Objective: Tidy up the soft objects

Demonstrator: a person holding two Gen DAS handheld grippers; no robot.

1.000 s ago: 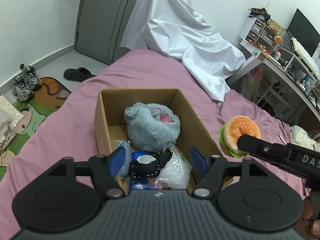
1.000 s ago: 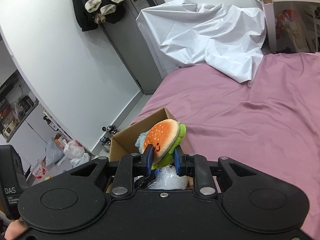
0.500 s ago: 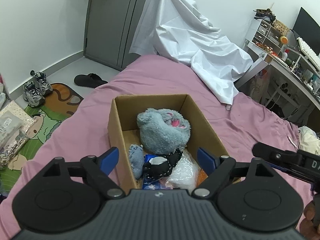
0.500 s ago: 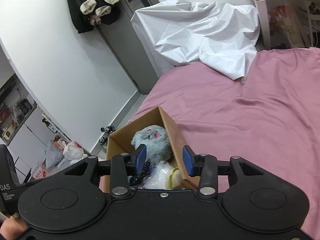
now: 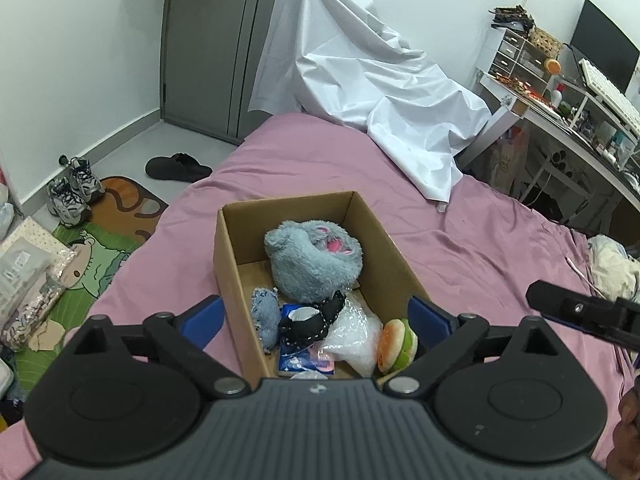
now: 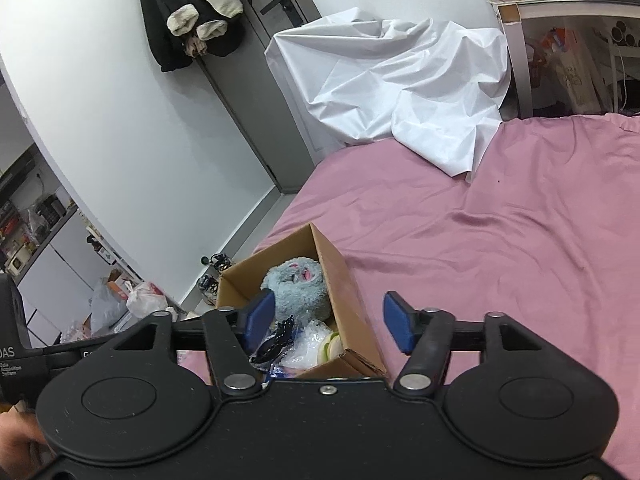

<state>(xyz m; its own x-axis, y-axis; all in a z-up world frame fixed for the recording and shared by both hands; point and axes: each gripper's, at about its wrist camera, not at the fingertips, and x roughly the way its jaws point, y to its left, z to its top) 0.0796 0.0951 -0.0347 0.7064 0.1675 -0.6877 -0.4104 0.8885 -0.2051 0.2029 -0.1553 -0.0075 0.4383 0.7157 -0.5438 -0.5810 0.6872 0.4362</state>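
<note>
left wrist view: cardboard box [image 5: 390, 240] on pink bedsheet [image 5: 480, 248], white-walled bedroom

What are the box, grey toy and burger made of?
Box: corrugated cardboard, matte brown, with raw cut edges. Grey toy: plush, long shaggy pile, pink patch. Burger: looks like short-pile plush fabric, orange bun with a green layer; stuffing can't be seen.

A lived-in home bedroom. A bed [image 5: 460, 248] with a pink sheet fills the middle. Beyond its far end stands a grey door [image 5: 212, 40]; on the floor to the bed's left lie sneakers [image 5: 74, 190] and a cartoon mat [image 5: 100, 248]; to its right a cluttered worktop [image 5: 568, 116] carries a monitor [image 5: 604, 48].
</note>
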